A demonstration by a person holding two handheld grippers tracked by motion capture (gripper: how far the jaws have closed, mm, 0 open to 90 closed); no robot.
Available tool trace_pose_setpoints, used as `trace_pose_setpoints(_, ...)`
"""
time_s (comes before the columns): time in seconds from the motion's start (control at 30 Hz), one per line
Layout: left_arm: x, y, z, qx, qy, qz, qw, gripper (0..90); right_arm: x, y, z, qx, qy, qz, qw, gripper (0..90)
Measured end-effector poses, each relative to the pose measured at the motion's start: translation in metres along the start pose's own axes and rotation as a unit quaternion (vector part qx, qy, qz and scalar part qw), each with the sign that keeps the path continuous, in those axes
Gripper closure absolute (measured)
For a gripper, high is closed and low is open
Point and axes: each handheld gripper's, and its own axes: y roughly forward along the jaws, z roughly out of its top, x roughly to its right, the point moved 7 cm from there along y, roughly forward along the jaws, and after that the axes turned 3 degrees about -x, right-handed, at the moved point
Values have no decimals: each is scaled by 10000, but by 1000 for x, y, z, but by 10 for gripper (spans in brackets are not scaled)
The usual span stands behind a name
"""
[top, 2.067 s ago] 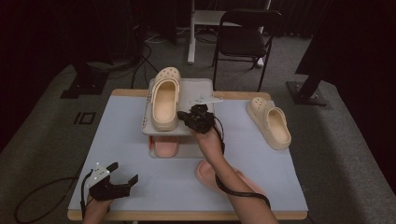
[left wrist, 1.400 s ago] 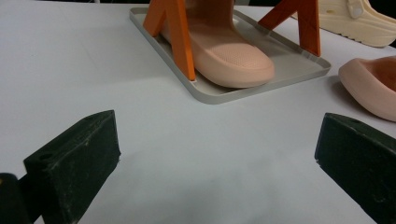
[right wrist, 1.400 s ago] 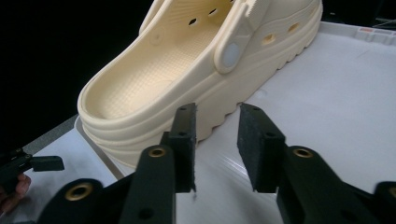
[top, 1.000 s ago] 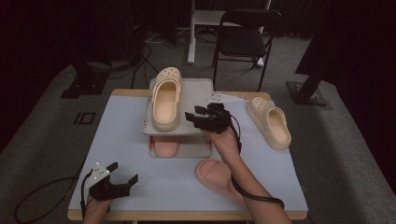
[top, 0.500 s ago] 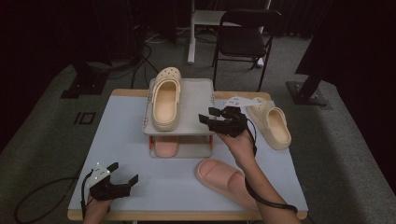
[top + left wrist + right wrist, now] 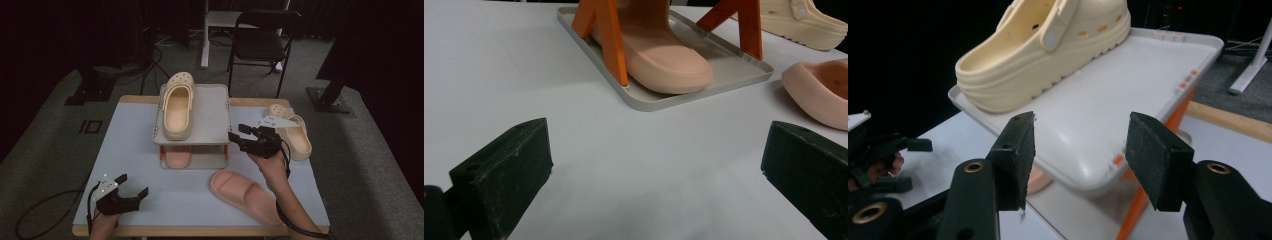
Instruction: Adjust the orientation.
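Two grippers, both empty. My right gripper (image 6: 239, 136) hangs by the rack (image 6: 210, 107) edge, jaws parted and just been widening, nothing between them. Cream clog (image 6: 177, 104) sits on the rack's top shelf; second clog (image 6: 295, 131) on the table behind my hand. Left gripper (image 6: 134, 186) spread wide over the table (image 6: 125, 145). No readable writing anywhere

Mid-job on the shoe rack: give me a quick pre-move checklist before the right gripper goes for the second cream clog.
1. Right gripper empty, nothing between the pads: ok; jaws have just been opening.
2. Cream clog on the table free of clutter: ok.
3. Free space on the top shelf beside the shelved clog: ok.
4. Left gripper open, parked clear of the rack: ok.
5. Pink slide out of the path: cannot tell.
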Motion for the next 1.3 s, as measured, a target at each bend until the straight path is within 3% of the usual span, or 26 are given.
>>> trace_pose_setpoints(0.7,2,0,2,67,-3,-33,10000,1,21,-27,-57,-79,23,-60,9999,422)
trace_pose_setpoints(1.1,1,0,3,92,-24,-45,9999,1,27,-29,-102,-449,-162,-41,9989,410)
trace_pose_setpoints(1.3,1,1,4,121,-41,-60,9999,1,31,-35,-119,-584,-70,-13,9983,410)
